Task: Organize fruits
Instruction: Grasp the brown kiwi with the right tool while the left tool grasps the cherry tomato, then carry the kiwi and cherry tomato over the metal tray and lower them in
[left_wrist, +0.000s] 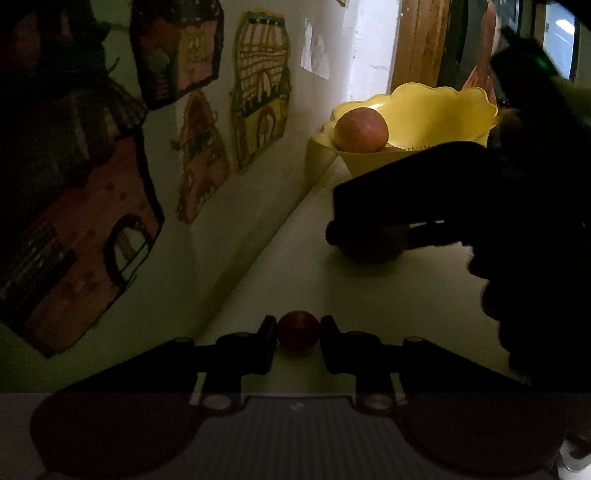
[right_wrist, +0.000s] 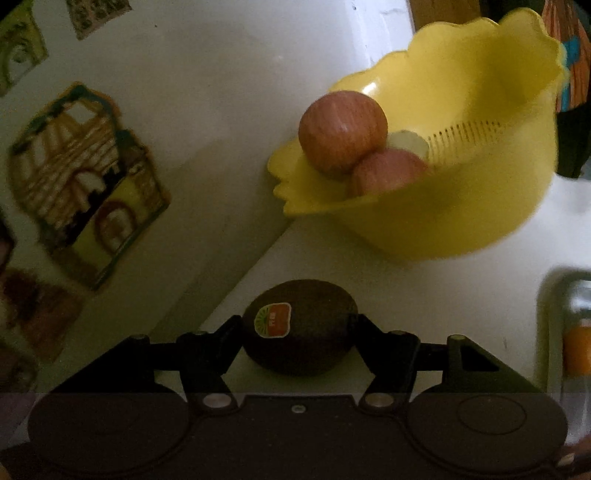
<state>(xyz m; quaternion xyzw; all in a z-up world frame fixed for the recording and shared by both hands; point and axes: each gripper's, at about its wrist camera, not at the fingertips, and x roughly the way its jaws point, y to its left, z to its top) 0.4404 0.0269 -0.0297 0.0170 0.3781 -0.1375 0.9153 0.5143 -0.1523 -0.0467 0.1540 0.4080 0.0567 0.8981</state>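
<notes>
- I was in a home, by the look of it: children's drawings of houses were stuck all over the pale wall.
- A yellow scalloped fruit bowl with apples sat on the white tabletop.
- A wooden door frame stood beyond.

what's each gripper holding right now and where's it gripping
The right gripper clamps the kiwi across its two ends. The left gripper brackets a small red fruit at its sides; actual contact cannot be told.

wall: children's drawings | door frame wooden | bottle orange-labelled, right edge
</notes>
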